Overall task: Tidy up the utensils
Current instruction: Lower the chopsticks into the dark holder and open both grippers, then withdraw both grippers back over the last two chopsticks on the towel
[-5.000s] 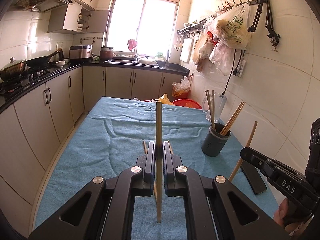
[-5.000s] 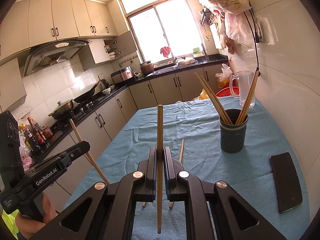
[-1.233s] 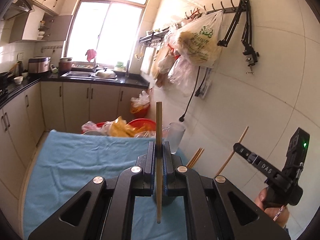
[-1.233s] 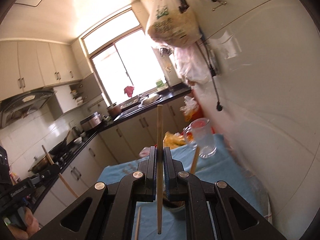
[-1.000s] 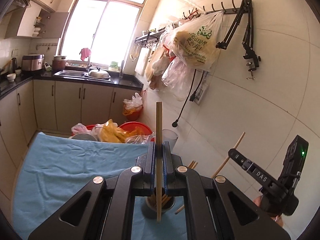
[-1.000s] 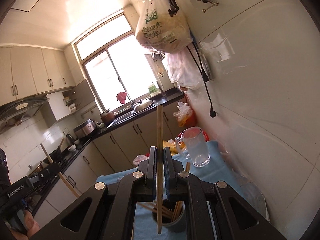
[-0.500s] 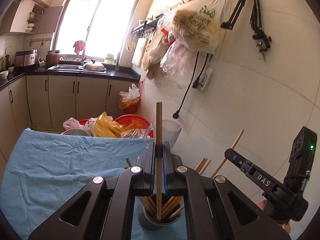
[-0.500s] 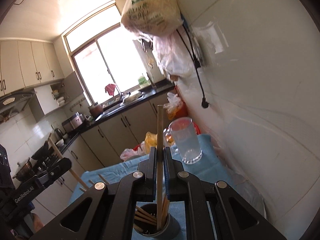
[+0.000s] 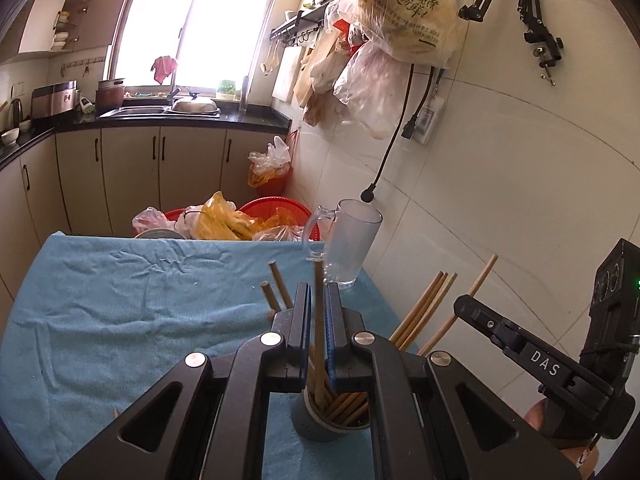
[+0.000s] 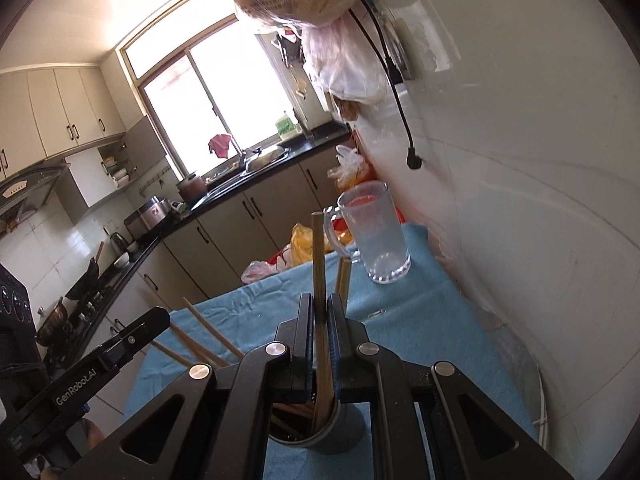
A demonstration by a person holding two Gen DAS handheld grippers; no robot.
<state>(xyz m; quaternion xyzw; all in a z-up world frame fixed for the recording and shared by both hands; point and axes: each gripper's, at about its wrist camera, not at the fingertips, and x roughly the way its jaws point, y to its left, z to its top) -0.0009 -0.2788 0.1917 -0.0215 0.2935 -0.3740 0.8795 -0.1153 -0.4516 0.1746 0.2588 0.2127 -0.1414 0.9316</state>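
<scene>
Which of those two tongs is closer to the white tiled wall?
Right. The right tongs sit on the wall side of the grey cup; the left tongs are on the side away from it. Each grips a chopstick.

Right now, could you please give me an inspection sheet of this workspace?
Surface: table under a wrinkled blue cloth.
Job's things: grey holder with chopsticks standing in it; one chopstick in the left gripper, another chopstick in the right gripper, both with lower ends inside the holder.
Clutter: clear mug near the wall.
Grippers: both shut on their chopsticks.
Cables: black cord with plug hangs down the tiled wall.
Surroundings: hanging plastic bags, sink under the window.
</scene>
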